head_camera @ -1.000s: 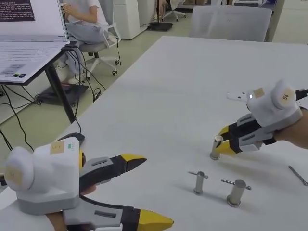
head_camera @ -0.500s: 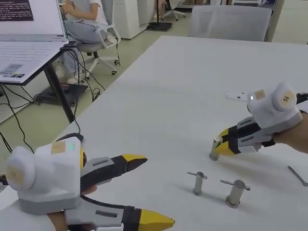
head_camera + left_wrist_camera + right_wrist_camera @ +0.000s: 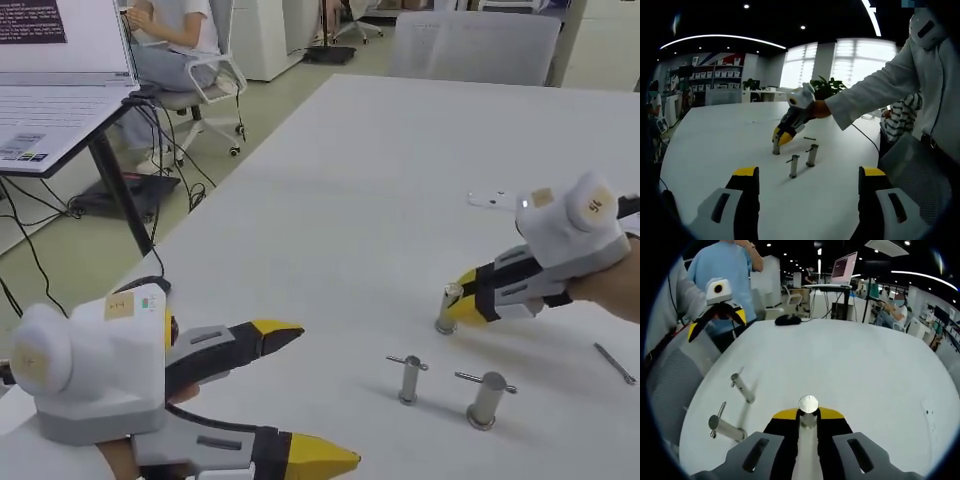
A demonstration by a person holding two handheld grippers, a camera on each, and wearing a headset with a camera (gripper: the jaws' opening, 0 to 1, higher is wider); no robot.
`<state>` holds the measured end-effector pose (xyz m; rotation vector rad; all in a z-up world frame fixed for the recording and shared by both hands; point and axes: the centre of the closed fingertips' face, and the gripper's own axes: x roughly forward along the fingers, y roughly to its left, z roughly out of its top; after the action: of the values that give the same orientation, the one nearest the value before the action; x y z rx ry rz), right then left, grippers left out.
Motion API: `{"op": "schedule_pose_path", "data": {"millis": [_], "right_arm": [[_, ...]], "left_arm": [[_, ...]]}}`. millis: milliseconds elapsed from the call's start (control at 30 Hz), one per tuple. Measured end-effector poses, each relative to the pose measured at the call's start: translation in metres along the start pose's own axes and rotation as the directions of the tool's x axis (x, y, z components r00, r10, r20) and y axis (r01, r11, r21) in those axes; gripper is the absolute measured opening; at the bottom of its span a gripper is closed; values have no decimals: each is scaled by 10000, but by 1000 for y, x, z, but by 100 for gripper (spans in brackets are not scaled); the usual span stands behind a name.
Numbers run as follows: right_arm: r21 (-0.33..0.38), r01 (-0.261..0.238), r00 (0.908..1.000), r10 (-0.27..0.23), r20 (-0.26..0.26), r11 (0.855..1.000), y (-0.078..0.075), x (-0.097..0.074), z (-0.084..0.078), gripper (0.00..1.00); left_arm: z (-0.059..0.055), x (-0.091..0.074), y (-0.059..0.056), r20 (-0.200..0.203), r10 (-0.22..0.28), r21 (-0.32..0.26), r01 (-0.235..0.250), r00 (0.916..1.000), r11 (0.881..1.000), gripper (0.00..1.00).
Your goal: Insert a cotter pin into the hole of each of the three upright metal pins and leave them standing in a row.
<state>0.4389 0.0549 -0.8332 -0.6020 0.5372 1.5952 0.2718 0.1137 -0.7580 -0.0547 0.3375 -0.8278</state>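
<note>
1. Now my right tool (image 3: 808, 416) is clenched on the first metal pin (image 3: 808, 404), with its yellow tips pressed to either side of the shaft just below the flat round head.
2. That pin stands with its base on the white surface (image 3: 330, 200), on the far left of the group as I look down at it.
3. Two more stand upright near it, the middle pin (image 3: 409, 378) and the end pin (image 3: 487, 398), apart from each other and from my right tool.
4. Each of these two carries a cotter pin through the hole near its top: the middle cotter (image 3: 410, 362) and the end cotter (image 3: 485, 381) both stick out sideways.
5. Together the three form a bent line rather than a straight row.
6. A loose cotter pin (image 3: 614, 363) lies flat on the surface off to my right, well apart from the group.
7. My left tool (image 3: 320, 395) is released, its jaws spread wide and holding nothing, and it hovers over the near left corner of the surface, well apart from the pins.
8. Beyond it, a black mouse (image 3: 788, 319) rests near the surface's edge, and a laptop (image 3: 50, 90) sits on a separate stand to the left.
</note>
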Motion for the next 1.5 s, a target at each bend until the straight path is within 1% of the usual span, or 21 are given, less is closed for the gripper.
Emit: {"op": "schedule_pose_path", "data": {"millis": [100, 167, 333, 500, 667, 833, 933, 1167, 1433, 1500], "right_arm": [[58, 84, 10000, -84, -13, 9999, 0, -2, -3, 12], [252, 95, 9998, -99, 161, 9996, 1, -5, -2, 12], [331, 274, 9994, -281, 221, 9991, 2, -15, -2, 12], [417, 479, 9983, -492, 308, 9980, 3, -30, -3, 12], [514, 726, 9969, -740, 255, 9960, 7, -47, -9, 12], [584, 909, 9957, -916, 96, 9941, 17, -64, -20, 12], [668, 970, 9952, -976, 52, 9930, 25, -74, -26, 12], [891, 1074, 9941, -1084, 60, 9902, 45, -90, -36, 12], [1169, 1127, 9935, -1138, 25, 9867, 69, -100, -48, 12], [1260, 1126, 9934, -1142, 56, 9856, 76, -101, -50, 12]], "left_arm": [[0, 1, -1, -11, -14, 19, 14, 10000, 10000, 81], [1, 2, -1, 2, -24, 22, 24, 10000, 10000, 81], [3, 4, -4, 6, -85, 87, 85, 10000, 9999, 81], [5, 8, -7, 17, -177, 165, 177, 9998, 9997, 81], [7, 11, -12, 48, -268, 242, 267, 9996, 9993, 81], [8, 15, -19, 60, -416, 331, 414, 9991, 9986, 81], [10, 17, -22, 109, -499, 354, 495, 9987, 9981, 81], [12, 21, -31, 127, -682, 441, 676, 9976, 9967, 81], [15, 23, -37, 145, -816, 506, 808, 9966, 9954, 81], [15, 24, -38, 144, -846, 528, 837, 9963, 9951, 81]]}}
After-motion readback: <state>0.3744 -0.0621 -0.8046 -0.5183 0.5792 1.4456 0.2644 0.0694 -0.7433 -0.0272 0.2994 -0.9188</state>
